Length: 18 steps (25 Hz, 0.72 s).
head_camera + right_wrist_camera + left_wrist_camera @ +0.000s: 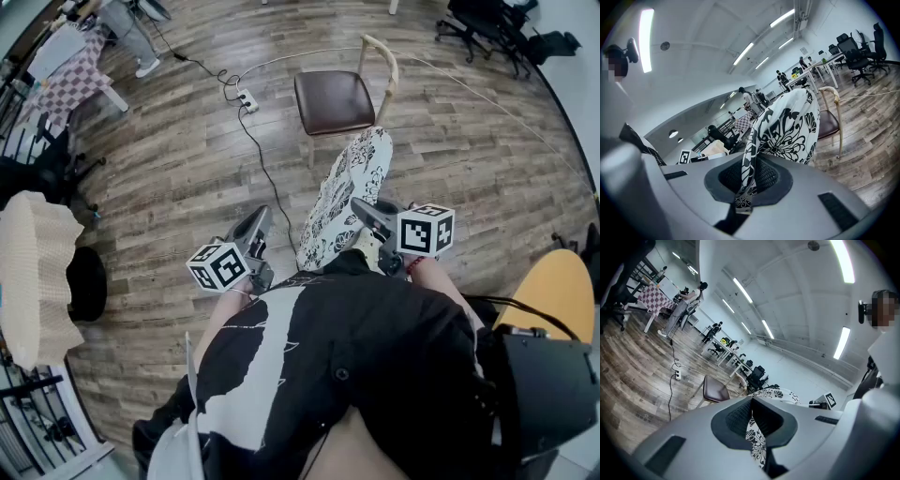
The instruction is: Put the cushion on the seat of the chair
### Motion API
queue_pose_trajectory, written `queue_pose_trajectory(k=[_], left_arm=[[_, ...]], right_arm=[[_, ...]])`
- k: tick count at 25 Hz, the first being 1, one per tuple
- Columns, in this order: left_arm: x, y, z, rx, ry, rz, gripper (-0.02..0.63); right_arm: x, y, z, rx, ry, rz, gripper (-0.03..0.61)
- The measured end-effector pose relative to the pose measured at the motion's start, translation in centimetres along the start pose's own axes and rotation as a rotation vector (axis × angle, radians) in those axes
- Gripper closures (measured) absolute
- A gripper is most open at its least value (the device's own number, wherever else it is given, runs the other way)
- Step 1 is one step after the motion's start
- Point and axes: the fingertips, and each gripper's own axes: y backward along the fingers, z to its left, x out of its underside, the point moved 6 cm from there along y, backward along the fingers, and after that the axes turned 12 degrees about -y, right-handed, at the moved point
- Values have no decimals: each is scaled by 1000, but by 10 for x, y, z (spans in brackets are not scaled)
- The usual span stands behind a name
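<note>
Right gripper view: cushion point(787, 126), gripper point(749, 177) tight

cushion point(345, 202) — in front of chair point(333, 101) | power strip point(247, 100) — left of chair

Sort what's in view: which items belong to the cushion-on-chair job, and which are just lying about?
Job in hand:
- cushion, pinched at its near edge by the left gripper and right gripper
- chair, brown seat bare

Lying about:
- power strip and its cable on the floor
- checkered table
- office chairs
- yellow chair
</note>
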Motion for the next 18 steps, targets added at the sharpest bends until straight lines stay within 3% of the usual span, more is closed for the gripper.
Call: queue_pose_trajectory(k=[18], left_arm=[[-12,-1,-9,31,-10,-13,600]], right_arm=[[-5,6,0,17,-50,-30,552]])
